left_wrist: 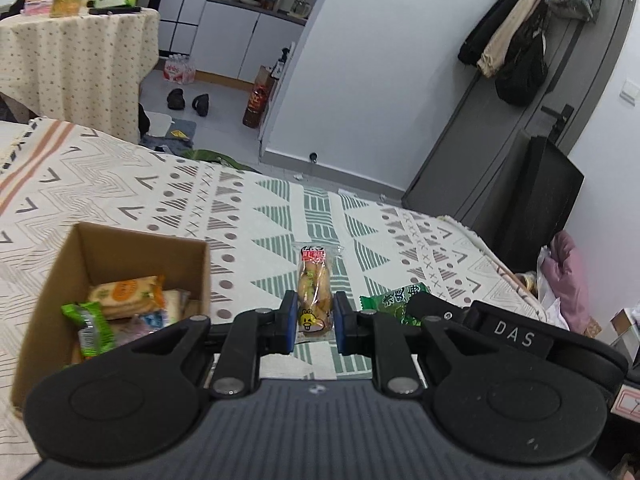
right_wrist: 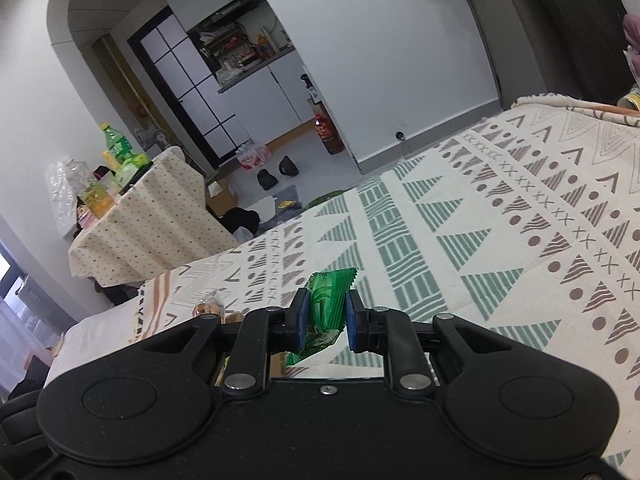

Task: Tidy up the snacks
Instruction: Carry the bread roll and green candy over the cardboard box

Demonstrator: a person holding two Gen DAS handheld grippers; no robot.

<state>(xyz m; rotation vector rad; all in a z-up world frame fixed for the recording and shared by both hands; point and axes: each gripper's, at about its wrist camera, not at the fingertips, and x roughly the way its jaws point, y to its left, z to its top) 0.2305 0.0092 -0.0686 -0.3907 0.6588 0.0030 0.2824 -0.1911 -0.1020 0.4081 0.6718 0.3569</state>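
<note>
A: What did the left gripper have between its blue fingers?

B: A clear packet of yellowish snack with a red label at its far end. The fingers stood narrowly apart, one on each side of the packet's near end. Whether they pressed it or only flanked it could not be told; the packet ran out toward 12 o'clock over the patterned cloth.

A: And the right gripper?

B: Its fingers were closed onto a green wrapper, which stood tilted between them with its crimped end up toward 1 o'clock and its lower end hanging below the pads. In the left wrist view the same wrapper showed just at 3 o'clock of the left gripper.

A: Where was the box?

B: The cardboard box sat open on the cloth at about 9 o'clock of the left gripper, close beside it. Inside lay an orange-printed biscuit pack, a green packet and other wrapped pieces too jumbled to name.

A: Farther out?

B: At 11 o'clock stood a small worktop under a dotted cloth, carrying bottles, and at 2 o'clock a grey door with coats hung on it.
</note>
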